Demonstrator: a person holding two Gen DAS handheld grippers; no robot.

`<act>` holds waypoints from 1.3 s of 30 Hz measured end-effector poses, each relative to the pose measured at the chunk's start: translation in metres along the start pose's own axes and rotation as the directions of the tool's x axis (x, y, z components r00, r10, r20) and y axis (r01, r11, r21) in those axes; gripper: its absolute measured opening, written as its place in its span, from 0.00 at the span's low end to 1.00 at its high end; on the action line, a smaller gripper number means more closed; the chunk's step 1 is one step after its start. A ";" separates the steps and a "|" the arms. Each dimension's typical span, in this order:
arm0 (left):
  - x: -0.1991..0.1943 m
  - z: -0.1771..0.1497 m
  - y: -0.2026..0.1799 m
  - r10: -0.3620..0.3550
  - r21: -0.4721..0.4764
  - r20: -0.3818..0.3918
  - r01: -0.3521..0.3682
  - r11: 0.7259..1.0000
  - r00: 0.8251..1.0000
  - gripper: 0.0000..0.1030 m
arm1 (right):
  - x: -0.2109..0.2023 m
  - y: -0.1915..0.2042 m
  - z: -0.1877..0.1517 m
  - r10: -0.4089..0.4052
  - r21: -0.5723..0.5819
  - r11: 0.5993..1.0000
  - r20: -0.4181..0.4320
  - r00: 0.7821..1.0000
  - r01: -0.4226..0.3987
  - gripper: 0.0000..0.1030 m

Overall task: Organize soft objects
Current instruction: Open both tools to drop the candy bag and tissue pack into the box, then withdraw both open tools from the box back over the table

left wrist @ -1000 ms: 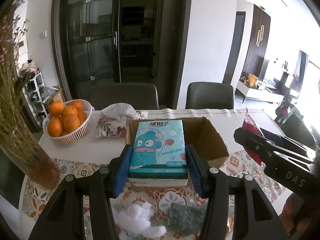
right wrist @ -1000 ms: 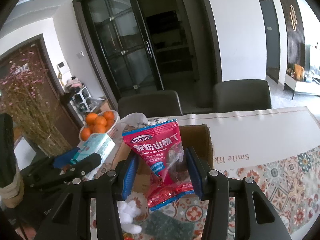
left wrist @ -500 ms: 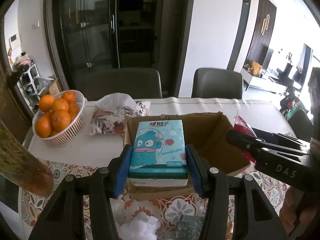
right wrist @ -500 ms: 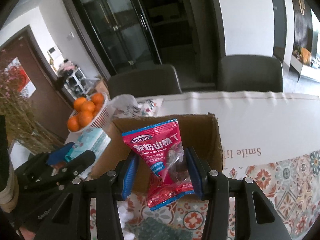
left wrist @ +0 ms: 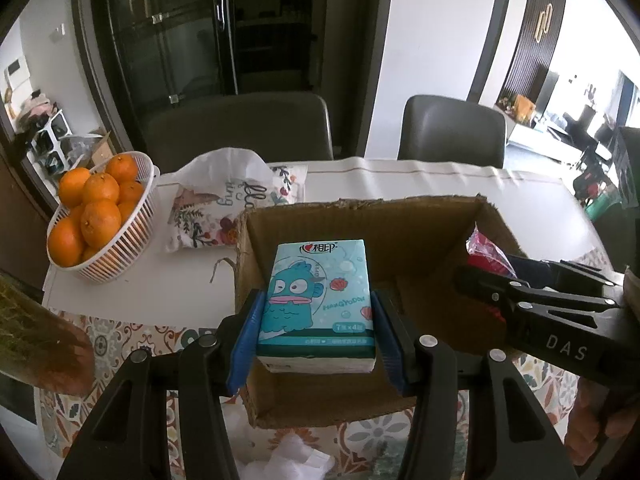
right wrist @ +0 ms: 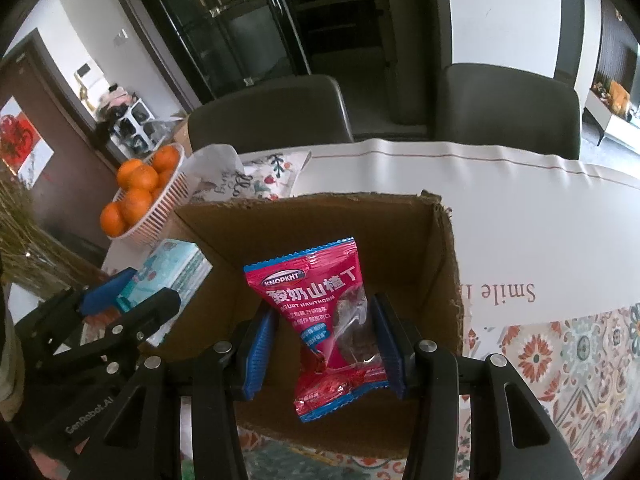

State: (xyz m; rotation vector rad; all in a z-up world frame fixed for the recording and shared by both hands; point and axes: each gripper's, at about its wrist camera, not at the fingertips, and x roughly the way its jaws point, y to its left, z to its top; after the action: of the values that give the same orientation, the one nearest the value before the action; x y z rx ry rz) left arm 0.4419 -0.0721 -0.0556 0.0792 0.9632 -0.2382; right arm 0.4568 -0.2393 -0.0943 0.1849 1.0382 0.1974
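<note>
My left gripper [left wrist: 316, 336] is shut on a teal tissue pack [left wrist: 316, 300] with a cartoon fish, held over the left part of an open cardboard box [left wrist: 360, 216]. My right gripper [right wrist: 326, 344] is shut on a red snack bag [right wrist: 320, 312], held over the right part of the same box [right wrist: 304, 216]. The right gripper also shows in the left wrist view [left wrist: 532, 312], and the left gripper with the tissue pack shows in the right wrist view [right wrist: 100, 316]. A white fluffy object [left wrist: 292, 460] and a dark green cloth [right wrist: 280, 462] lie on the table in front of the box.
A white basket of oranges [left wrist: 96, 216] stands at the back left. A floral cushion under a white bag [left wrist: 232, 204] lies behind the box. A dried-flower vase [left wrist: 36, 340] is at the near left. Two grey chairs [left wrist: 452, 132] stand behind the table.
Both grippers have moved forward and down over the box with their objects still held. The box now fills more of both views.
</note>
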 end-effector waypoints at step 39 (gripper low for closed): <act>-0.153 -0.082 0.008 0.129 0.018 0.222 -0.136 0.991 0.966 0.90 | -0.151 0.062 -0.092 -0.127 -0.013 0.990 0.316 0.940 0.138 0.67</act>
State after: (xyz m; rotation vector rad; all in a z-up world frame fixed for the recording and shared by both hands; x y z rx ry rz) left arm 0.2945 -0.0250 0.0224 0.1443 0.7295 -0.1362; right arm 0.2981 -0.2110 0.0008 0.1094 0.7256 0.0604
